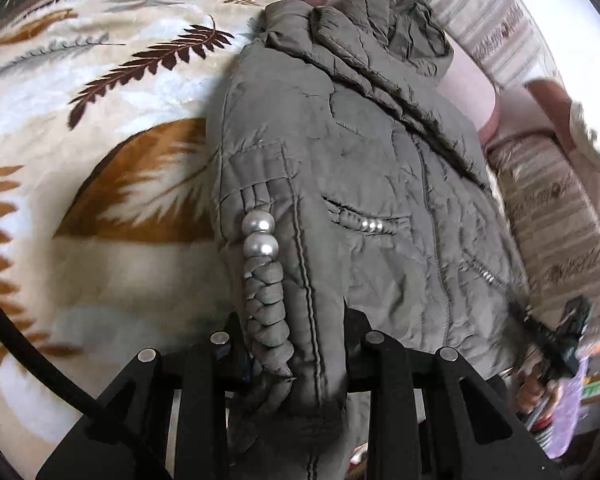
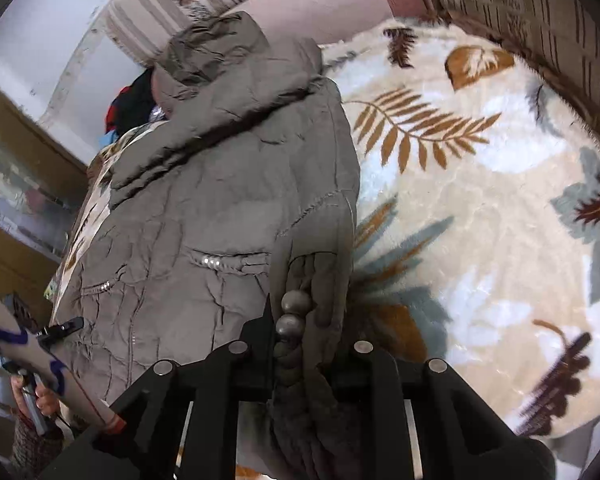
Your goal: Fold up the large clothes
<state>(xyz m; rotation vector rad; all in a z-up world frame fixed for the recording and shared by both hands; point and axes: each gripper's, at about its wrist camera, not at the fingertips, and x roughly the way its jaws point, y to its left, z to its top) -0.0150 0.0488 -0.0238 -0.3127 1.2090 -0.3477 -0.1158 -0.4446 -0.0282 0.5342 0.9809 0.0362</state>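
A grey-green padded jacket [image 1: 380, 184] lies front up on a leaf-patterned fleece blanket [image 1: 99, 140], hood at the far end. In the left wrist view my left gripper [image 1: 295, 320] is shut on the near sleeve, its fingers on either side of the braided trim with large pearl beads [image 1: 259, 236]. In the right wrist view the same jacket [image 2: 203, 208] fills the left half, and my right gripper [image 2: 306, 320] is shut on the other sleeve beside its beads [image 2: 291, 312]. Both cuffs are hidden under the gripper bodies.
Striped cushions [image 1: 548, 208] and a pink cushion [image 1: 468, 92] border the blanket [image 2: 480, 200] at the far side. A pile of dark and red clothes [image 2: 131, 104] lies behind the hood. Wooden furniture [image 2: 11, 152] stands at the left. A person's patterned sleeve [image 2: 39, 352] shows low on the left.
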